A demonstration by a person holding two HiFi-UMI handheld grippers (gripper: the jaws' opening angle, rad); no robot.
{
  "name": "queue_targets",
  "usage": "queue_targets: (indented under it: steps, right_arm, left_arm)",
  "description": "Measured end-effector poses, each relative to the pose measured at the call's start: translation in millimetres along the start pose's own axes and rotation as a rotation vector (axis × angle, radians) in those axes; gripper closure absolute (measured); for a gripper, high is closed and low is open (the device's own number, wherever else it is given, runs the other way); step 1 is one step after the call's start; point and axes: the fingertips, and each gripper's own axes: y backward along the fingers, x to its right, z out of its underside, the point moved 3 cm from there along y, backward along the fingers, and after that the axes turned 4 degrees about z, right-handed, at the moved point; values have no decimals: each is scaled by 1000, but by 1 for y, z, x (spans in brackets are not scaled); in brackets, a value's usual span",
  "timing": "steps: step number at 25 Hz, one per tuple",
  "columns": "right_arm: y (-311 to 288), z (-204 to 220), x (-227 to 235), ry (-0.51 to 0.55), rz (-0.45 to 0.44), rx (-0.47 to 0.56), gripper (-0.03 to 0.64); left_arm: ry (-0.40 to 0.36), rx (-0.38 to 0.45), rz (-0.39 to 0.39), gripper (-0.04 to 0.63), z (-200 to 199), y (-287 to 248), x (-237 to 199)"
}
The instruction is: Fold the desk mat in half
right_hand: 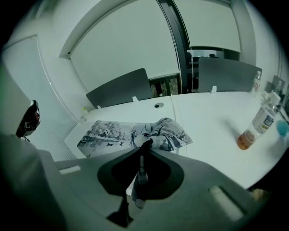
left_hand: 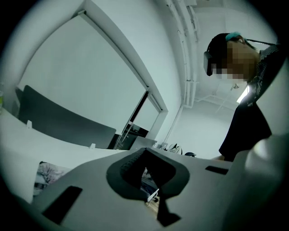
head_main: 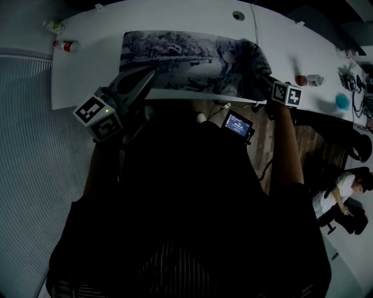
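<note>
In the head view a white table [head_main: 175, 17] fills the top of the frame, and the desk mat [head_main: 180, 61], printed with a grey drawing, lies flat along its near edge at upper centre. The mat's right end rises dark and curled. The left gripper [head_main: 150, 73] reaches in from centre left with its tips over the mat's near left part. The right gripper [head_main: 262, 77] sits at the mat's right end, upper right. An orange-filled bottle [head_main: 308, 80] lies on the table further right, a red-capped bottle [head_main: 64, 45] lies at upper left, and a small lit screen [head_main: 237, 124] shows just below the table edge. The left gripper view looks almost level across the room. The left gripper's [left_hand: 145, 153] tips meet with only a thin slit behind them and nothing is caught there. A strip of the mat [left_hand: 45, 176] shows at lower left, and a person [left_hand: 248, 113] stands at upper right. In the right gripper view the right gripper [right_hand: 144, 145] is pinched onto the mat's thin edge, which stands upright between the pads. The rest of the mat [right_hand: 117, 133] spreads over the table at centre left, with the bottle [right_hand: 255, 126] at right.
</note>
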Motion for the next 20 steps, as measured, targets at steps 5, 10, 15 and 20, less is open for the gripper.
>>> queue_targets:
  steps: [5, 10, 15, 20]
  right_arm:
    - [-20, -6, -33, -40, 70, -17, 589]
    - [-35, -22, -72, -60, 103, -9, 589]
    - [-50, -46, -105, -55, 102, 5, 589]
    - [-69, -65, -151, -19, 96, 8, 590]
  left_arm:
    - [-9, -11, -69, 588, -12, 67, -68]
    - [27, -20, -52, 588, -19, 112, -109]
    - [22, -11, -26, 588, -31, 138, -133]
    - [45, -14, -22, 588, -38, 172, -164]
